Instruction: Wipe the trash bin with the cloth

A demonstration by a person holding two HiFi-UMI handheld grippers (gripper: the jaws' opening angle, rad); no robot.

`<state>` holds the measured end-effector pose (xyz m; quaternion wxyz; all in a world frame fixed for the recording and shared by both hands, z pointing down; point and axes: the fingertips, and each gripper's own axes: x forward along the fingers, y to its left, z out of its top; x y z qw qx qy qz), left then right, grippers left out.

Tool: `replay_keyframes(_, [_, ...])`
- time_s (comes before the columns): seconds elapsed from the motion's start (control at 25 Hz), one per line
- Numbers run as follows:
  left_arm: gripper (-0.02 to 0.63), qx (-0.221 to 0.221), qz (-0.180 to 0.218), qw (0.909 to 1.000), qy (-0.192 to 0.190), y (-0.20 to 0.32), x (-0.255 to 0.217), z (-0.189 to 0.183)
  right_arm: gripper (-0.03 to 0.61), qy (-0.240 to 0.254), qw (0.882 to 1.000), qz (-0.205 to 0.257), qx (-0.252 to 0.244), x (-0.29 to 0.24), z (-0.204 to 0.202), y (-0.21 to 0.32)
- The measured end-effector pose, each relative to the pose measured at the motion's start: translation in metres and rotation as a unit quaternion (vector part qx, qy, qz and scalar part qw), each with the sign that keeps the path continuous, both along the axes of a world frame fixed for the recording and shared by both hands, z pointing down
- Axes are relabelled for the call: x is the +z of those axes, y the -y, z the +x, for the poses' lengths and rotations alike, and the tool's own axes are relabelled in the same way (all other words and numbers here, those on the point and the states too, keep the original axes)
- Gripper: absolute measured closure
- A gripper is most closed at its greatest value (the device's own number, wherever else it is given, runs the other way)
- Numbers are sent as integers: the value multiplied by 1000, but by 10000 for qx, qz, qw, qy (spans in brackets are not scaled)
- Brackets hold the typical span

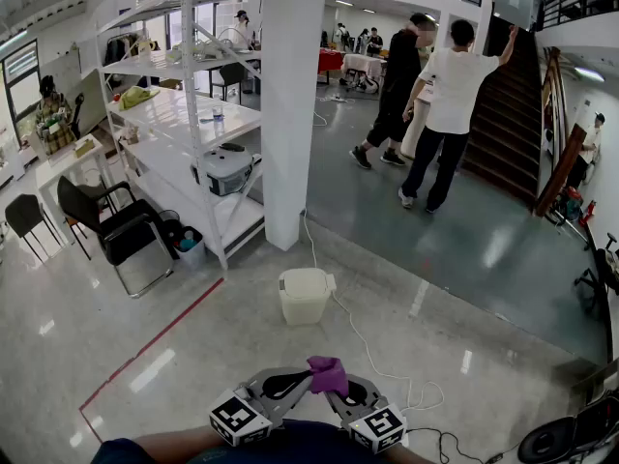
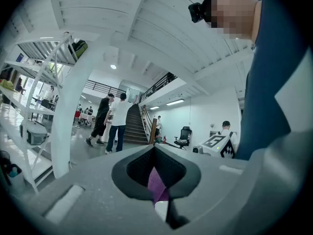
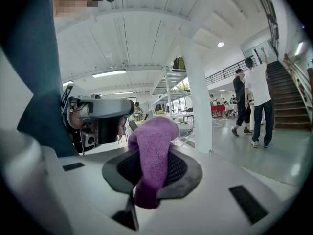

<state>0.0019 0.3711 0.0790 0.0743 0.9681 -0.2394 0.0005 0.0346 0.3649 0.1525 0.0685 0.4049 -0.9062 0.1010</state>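
The white trash bin (image 1: 305, 295) stands on the floor ahead of me, near the foot of a white pillar (image 1: 293, 104). Both grippers are held low and close to my body, well short of the bin. My right gripper (image 1: 340, 391) (image 3: 146, 177) is shut on a purple cloth (image 1: 328, 374) (image 3: 152, 153), which bulges out over its jaws and hangs down. My left gripper (image 1: 302, 383) (image 2: 155, 180) has its jaws together, tip next to the cloth. A purple sliver of cloth (image 2: 156, 186) shows in the slit between them; I cannot tell whether it is pinched there.
A white cable (image 1: 363, 341) runs across the floor right of the bin. A white shelving rack (image 1: 189, 114) and black chair (image 1: 121, 230) stand at left. Two people (image 1: 435, 104) stand by the stairs beyond. Red tape (image 1: 155, 341) marks the floor.
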Motion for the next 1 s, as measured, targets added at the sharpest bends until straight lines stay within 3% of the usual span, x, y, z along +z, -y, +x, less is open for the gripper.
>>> replay_keyframes(0.64, [615, -14, -115, 9999, 59, 6, 4, 9, 499, 62, 9998, -172, -58, 5, 8, 5])
replay_keyframes(1.0, [615, -256, -272, 9993, 69, 25, 14, 34, 499, 122, 9987, -412, -264, 22, 31, 21])
